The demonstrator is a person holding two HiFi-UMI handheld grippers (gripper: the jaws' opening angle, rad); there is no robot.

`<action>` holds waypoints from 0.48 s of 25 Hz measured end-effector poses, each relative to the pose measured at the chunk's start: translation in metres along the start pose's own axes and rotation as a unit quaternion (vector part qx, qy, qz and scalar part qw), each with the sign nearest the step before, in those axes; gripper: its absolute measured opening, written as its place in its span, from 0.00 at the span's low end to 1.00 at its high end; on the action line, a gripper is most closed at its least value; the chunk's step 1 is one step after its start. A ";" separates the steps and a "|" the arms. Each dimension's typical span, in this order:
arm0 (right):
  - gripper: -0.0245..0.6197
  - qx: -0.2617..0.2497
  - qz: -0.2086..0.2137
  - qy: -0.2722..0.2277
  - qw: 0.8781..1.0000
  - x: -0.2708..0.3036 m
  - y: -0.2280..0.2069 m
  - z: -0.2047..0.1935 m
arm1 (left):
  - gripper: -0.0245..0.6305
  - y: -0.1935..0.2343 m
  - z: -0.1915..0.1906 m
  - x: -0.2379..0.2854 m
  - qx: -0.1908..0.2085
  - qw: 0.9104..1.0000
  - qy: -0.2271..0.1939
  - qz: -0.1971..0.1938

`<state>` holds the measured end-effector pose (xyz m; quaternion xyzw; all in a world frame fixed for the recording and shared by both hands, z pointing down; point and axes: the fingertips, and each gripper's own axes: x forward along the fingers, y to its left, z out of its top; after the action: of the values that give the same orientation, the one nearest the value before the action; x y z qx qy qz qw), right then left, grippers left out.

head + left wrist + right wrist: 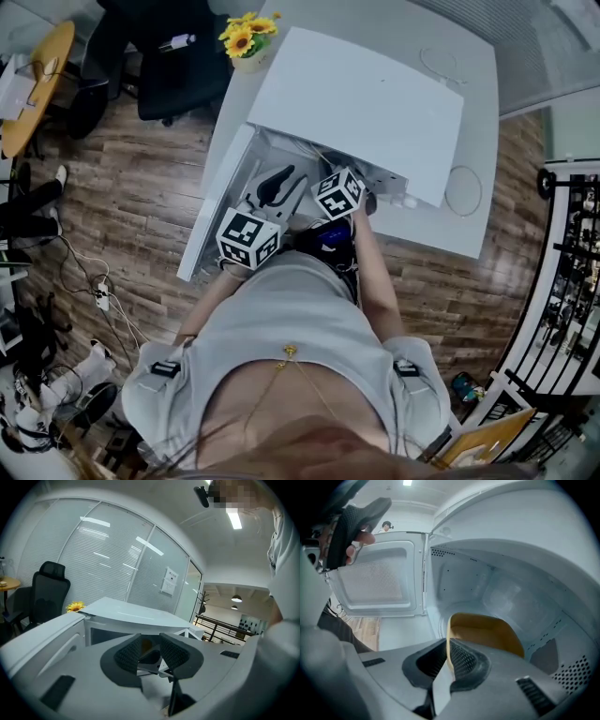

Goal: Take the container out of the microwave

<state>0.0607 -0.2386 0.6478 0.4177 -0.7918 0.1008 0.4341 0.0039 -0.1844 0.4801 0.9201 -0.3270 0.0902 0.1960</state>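
Note:
The white microwave (356, 103) stands on a white table with its door (214, 206) swung open to the left. In the right gripper view a yellow container (487, 632) sits on the cavity floor. My right gripper (446, 656) reaches inside and is shut on the container's near rim, the wall pinched between the ribbed pads. Its marker cube (337, 194) shows at the cavity mouth in the head view. My left gripper (150, 651) hovers by the open door, jaws apart with nothing between them, its black fingers (278, 183) pointing toward the microwave.
A pot of yellow sunflowers (247, 37) stands on the table (469, 94) behind the microwave's left corner. A cable loop (464, 192) lies on the table at the right. A black office chair (173, 66) stands on the wood floor at the far left.

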 end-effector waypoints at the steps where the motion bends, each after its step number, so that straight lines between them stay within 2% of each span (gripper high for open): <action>1: 0.09 -0.002 0.000 -0.001 1.000 0.000 0.001 -0.001 | 0.22 -0.001 -0.001 0.000 0.000 1.000 0.000 0.002; 12: 0.08 -0.042 0.005 -0.017 0.999 -0.015 0.005 -0.007 | 0.22 -0.013 -0.004 -0.004 -0.006 0.999 -0.015 0.035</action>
<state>0.0654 -0.2237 0.6415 0.3965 -0.8046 0.0624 0.4377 0.0088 -0.1713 0.4787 0.9083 -0.3620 0.0812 0.1934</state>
